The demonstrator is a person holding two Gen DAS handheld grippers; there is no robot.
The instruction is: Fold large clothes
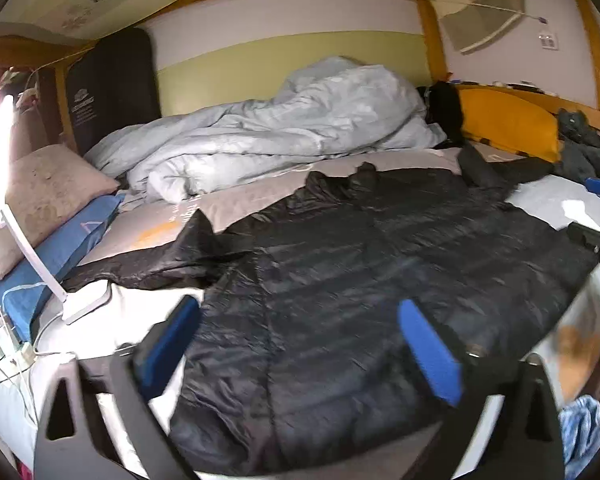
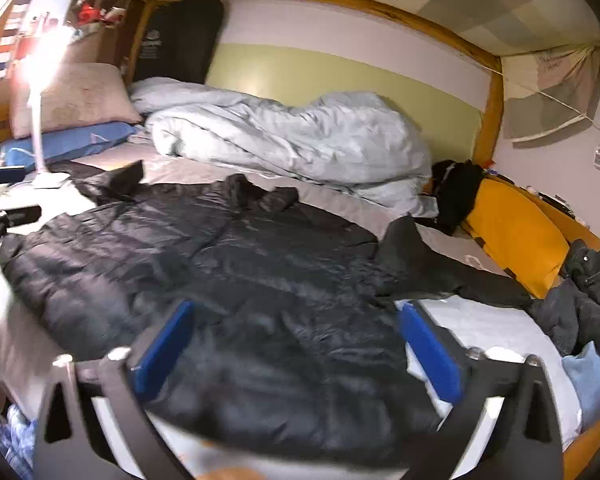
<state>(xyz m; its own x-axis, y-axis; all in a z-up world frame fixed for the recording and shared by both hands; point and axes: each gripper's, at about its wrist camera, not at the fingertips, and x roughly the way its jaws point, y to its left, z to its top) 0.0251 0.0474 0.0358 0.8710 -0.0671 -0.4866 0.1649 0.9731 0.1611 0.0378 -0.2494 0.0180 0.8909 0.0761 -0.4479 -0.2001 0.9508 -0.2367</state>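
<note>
Left gripper point(image 1: 300, 344) and right gripper point(image 2: 296, 344), jaws spread wide and grasping nothing, above the near hem of a black puffer jacket point(image 1: 360, 280) lying flat on the bed point(image 1: 260, 196); crumpled pale-blue duvet point(image 1: 284, 128) behind.

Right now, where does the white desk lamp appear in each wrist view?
Left wrist: the white desk lamp stands at the left edge, base beside the black jacket.
Right wrist: the lamp is upper left.
Shared landmark: the light blue duvet.
</note>
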